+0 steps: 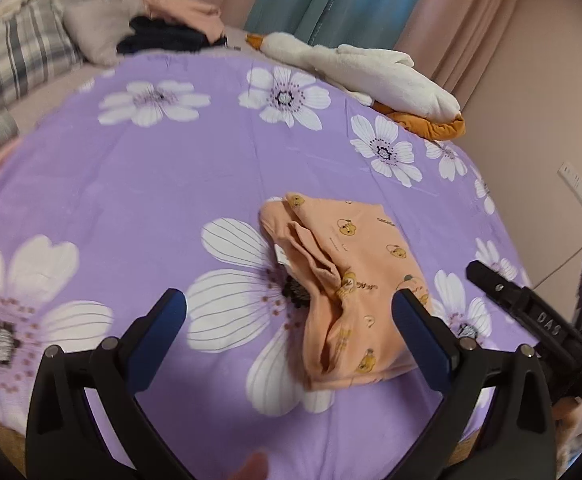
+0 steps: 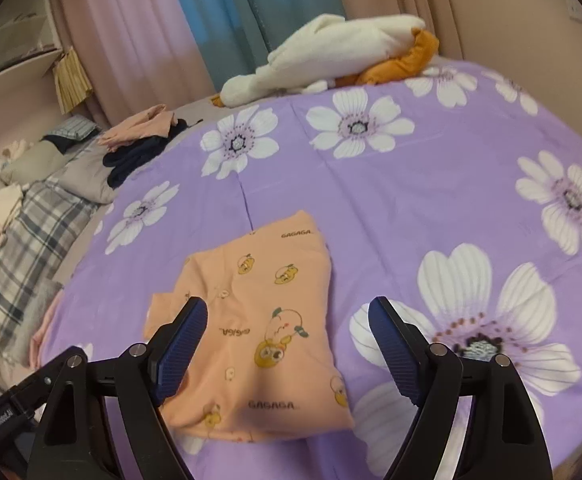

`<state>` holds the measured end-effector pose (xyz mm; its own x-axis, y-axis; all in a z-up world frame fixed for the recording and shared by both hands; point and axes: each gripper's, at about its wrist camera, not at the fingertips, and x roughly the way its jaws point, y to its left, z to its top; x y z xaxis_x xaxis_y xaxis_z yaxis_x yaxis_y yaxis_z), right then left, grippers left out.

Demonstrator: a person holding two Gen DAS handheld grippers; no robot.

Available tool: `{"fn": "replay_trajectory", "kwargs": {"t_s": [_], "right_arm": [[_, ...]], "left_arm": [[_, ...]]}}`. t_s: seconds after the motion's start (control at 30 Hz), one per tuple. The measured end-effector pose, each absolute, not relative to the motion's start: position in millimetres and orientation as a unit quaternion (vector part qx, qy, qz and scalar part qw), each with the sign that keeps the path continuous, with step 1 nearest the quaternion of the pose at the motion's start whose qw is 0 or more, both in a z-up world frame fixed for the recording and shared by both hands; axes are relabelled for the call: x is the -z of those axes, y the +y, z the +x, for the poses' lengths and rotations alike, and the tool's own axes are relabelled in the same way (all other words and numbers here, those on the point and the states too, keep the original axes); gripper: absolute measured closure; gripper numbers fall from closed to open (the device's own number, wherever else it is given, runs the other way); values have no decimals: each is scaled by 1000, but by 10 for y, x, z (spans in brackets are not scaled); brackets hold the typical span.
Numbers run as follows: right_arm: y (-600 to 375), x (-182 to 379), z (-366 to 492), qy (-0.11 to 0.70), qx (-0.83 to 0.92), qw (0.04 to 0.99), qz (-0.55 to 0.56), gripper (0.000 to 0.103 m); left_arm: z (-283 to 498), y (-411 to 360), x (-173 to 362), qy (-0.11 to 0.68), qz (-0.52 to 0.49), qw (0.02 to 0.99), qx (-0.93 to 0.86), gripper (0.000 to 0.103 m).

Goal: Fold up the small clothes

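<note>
A small peach garment point(image 1: 355, 292) printed with cartoon ducks lies folded on the purple flowered bedsheet point(image 1: 139, 184). In the right wrist view the same garment point(image 2: 259, 320) shows as a flat folded rectangle with "GAGAGA" lettering. My left gripper point(image 1: 291, 312) hangs above its left edge, jaws wide open, nothing between the blue pads. My right gripper point(image 2: 287, 320) is open above the garment's near half, the pads clear of the cloth. The right gripper's black body point(image 1: 547, 320) shows at the right edge of the left wrist view.
A white and orange plush goose point(image 1: 371, 72) lies at the bed's far edge by the curtains point(image 2: 219, 12). A pile of peach and dark clothes point(image 2: 143, 140) sits at the far left, beside a plaid pillow point(image 2: 31, 240). A fingertip point(image 1: 251, 468) shows at the bottom.
</note>
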<state>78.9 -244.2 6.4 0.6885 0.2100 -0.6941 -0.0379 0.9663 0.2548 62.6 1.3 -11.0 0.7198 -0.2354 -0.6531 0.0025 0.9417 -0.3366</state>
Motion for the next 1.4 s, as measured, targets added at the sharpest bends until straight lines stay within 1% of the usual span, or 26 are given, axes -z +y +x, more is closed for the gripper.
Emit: {"fn": "replay_trajectory", "kwargs": {"t_s": [0.57, 0.6, 0.63, 0.7, 1.4], "right_arm": [[-2373, -160, 473, 379, -79, 917, 91, 19], [-2375, -176, 462, 377, -81, 918, 90, 17], [-2370, -187, 438, 373, -82, 920, 89, 12], [-2355, -206, 407, 367, -83, 923, 86, 9], [-2281, -225, 346, 366, -83, 924, 72, 8]], "left_arm": [[334, -395, 165, 385, -78, 916, 78, 0], [324, -410, 169, 385, -75, 917, 76, 0], [317, -417, 175, 386, -71, 917, 74, 0], [302, -426, 183, 387, -66, 917, 71, 0], [213, -480, 147, 383, -65, 919, 73, 0]]}}
